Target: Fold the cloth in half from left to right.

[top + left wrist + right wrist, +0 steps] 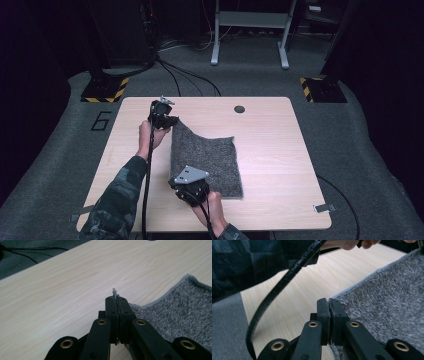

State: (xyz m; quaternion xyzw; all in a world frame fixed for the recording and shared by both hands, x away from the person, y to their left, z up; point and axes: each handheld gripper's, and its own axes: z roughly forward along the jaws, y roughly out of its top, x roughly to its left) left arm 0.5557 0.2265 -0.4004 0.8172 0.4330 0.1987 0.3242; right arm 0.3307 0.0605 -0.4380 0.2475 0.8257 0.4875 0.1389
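Grey cloth (207, 160) on the surface (280, 150) — soft, limp. Left gripper (167, 121) clamps its far corner, right gripper (192, 192) the near corner — edges hold best.

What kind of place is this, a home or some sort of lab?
Likely a lab or recording studio, not a home: a bare wooden table on grey carpet, hazard-striped stand bases, loose floor cables, and dark curtains around.
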